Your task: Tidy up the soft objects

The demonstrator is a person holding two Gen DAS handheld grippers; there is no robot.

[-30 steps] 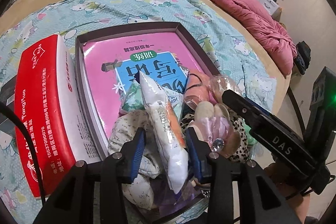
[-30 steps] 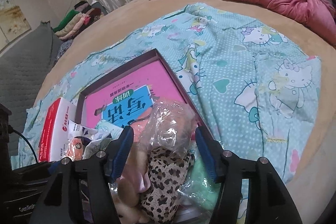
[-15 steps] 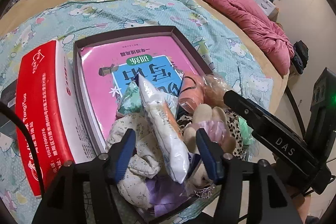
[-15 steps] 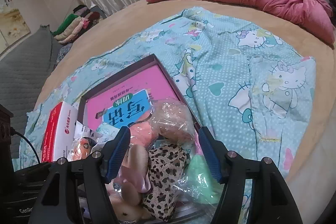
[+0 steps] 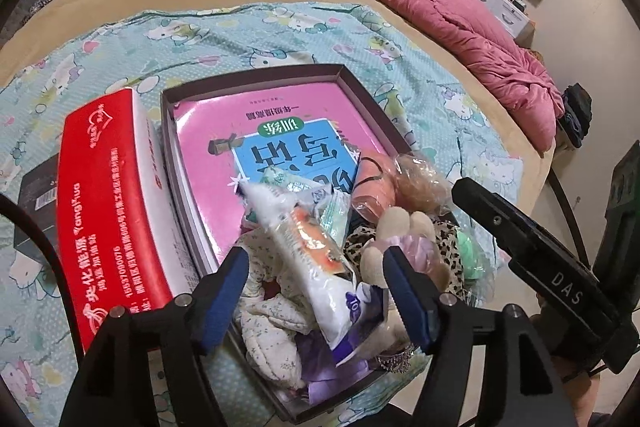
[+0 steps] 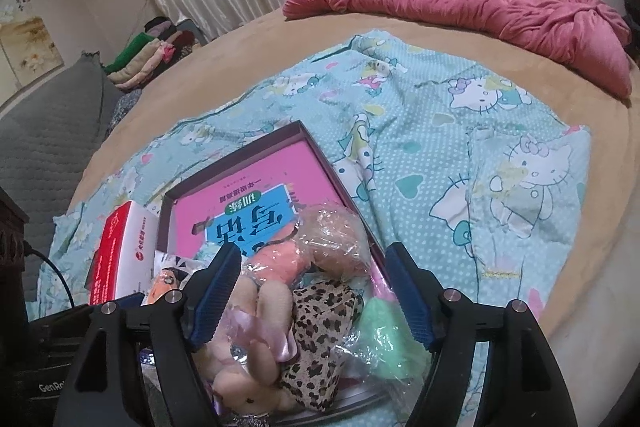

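A dark shallow box (image 5: 256, 77) lies on the bed with a pink book (image 5: 280, 131) in it. Soft things are piled at its near end: a white packet with an orange print (image 5: 312, 259), a floral cloth (image 5: 272, 315), bagged plush toys (image 5: 400, 183), a leopard-print piece (image 6: 324, 323) and a green bagged item (image 6: 384, 327). My left gripper (image 5: 316, 291) is open, raised above the packet, which lies between its fingers. My right gripper (image 6: 312, 295) is open above the plush toys and holds nothing.
A red and white carton (image 5: 108, 211) lies left of the box, with a black box (image 5: 36, 195) behind it. A Hello Kitty sheet (image 6: 460, 155) covers the tan bed. A pink quilt (image 6: 460, 3) lies at the far side. The bed edge is at the right.
My left gripper opened, let go of the white packet and drew back and up. My right gripper opened wider, released the bagged plush and also lifted away.
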